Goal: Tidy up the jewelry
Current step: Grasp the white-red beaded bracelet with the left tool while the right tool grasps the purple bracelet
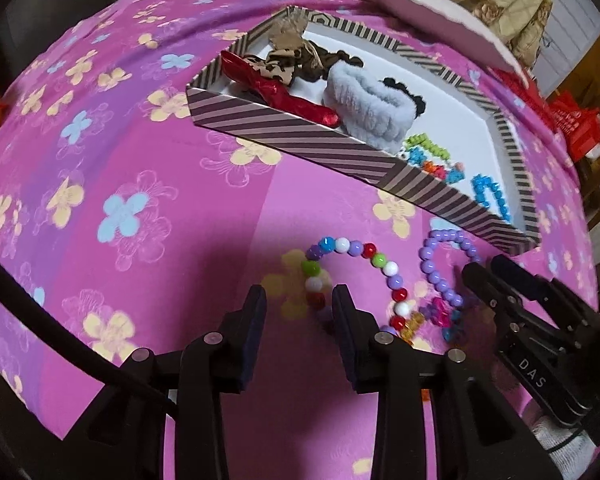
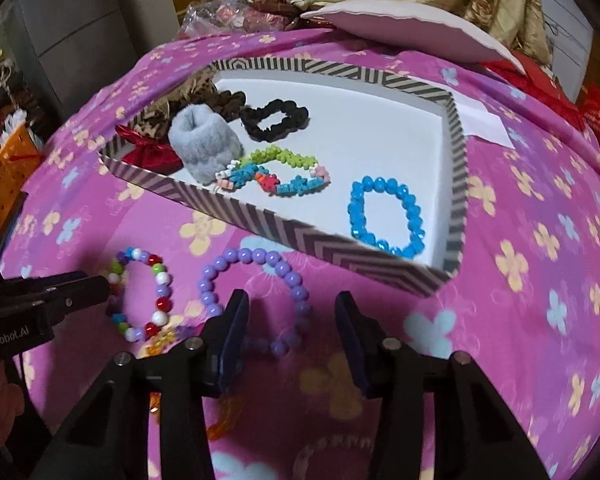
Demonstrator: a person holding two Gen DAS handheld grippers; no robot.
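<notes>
Both tongs stood apart and empty — your left gripper [image 1: 300, 304] straddled the multicoloured bracelet [image 1: 354, 280], your right gripper [image 2: 292, 320] the purple bracelet [image 2: 256, 300]. These 2 lay on the cloth [image 2: 520, 280] beside the striped box [image 2: 260, 216], probably next to go in.

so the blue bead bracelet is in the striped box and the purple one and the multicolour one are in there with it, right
Not quite. The blue bead bracelet does lie inside the striped box, but the purple bracelet and the multicolour bracelet are outside it, lying on the pink flowered cloth in front of the box. The right wrist view shows this plainly.
</notes>
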